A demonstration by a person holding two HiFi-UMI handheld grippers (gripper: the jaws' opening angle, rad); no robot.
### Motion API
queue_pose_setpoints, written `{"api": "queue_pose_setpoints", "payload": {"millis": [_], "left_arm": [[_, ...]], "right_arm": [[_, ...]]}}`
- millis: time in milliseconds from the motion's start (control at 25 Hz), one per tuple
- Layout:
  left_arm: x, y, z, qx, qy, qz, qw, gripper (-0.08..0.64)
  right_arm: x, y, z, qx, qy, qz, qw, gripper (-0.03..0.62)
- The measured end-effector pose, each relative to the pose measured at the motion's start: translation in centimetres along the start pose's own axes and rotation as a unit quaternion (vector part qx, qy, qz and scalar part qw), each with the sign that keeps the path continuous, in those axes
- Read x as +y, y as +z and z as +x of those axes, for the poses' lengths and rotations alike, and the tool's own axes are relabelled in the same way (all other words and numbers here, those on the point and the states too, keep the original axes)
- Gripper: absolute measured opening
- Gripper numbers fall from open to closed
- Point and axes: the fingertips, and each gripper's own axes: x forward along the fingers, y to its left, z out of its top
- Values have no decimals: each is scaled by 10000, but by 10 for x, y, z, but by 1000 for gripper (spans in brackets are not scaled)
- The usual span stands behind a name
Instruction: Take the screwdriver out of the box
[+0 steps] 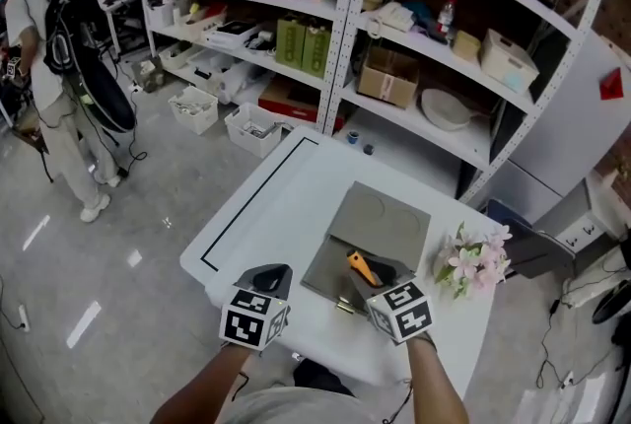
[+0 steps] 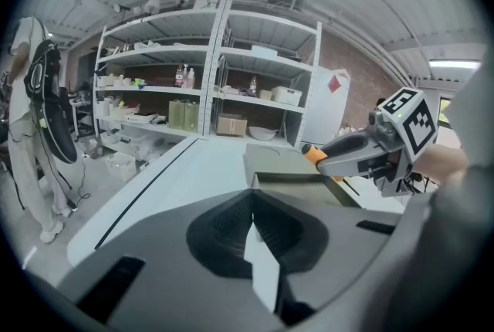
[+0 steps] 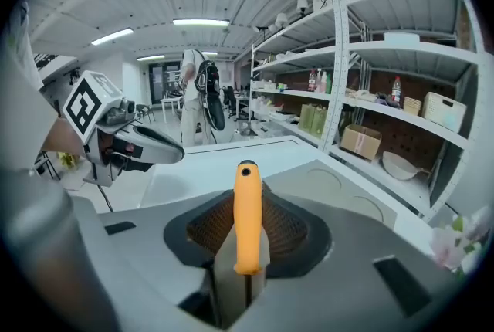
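Observation:
An orange-handled screwdriver (image 1: 360, 267) is held in my right gripper (image 1: 367, 274), which is shut on its handle just above the open grey box (image 1: 328, 271) on the white table (image 1: 276, 195). In the right gripper view the handle (image 3: 247, 215) stands upright between the jaws, and its shaft is hidden. The box's lid (image 1: 383, 220) lies flat behind the box. My left gripper (image 1: 279, 276) hovers left of the box, shut on nothing; its jaws meet at the tips (image 2: 252, 195). The left gripper view shows the right gripper (image 2: 347, 150) with the orange handle (image 2: 312, 154) over the box rim (image 2: 309, 180).
A bunch of pink flowers (image 1: 475, 260) lies at the table's right edge. Metal shelves (image 1: 394, 37) with boxes and bottles stand behind the table. A person (image 1: 49, 67) with a backpack stands far left on the floor. A black line (image 1: 246, 205) marks the tabletop's left part.

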Motion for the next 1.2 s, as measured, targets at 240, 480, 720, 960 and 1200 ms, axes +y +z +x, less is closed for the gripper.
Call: {"api": "queue_pose_setpoints", "payload": {"millis": [240, 480, 720, 960, 1200], "left_arm": [[-12, 3, -15, -110, -147, 136, 9997, 5], [-22, 1, -31, -160, -277, 284, 9991, 5], [-30, 1, -46, -307, -360, 369, 9982, 5], [-42, 6, -57, -409, -431, 515, 9969, 5], [-49, 2, -67, -422, -460, 587, 9963, 5]], "right_arm": [[17, 10, -27, -317, -244, 108, 9991, 117], [28, 15, -57, -645, -589, 312, 9957, 117], [36, 13, -89, -1101, -907, 791, 9866, 117], [41, 1, -117, -1328, -1084, 1160, 9783, 117], [47, -9, -133, -1443, -1158, 1377, 9730, 117]]}}
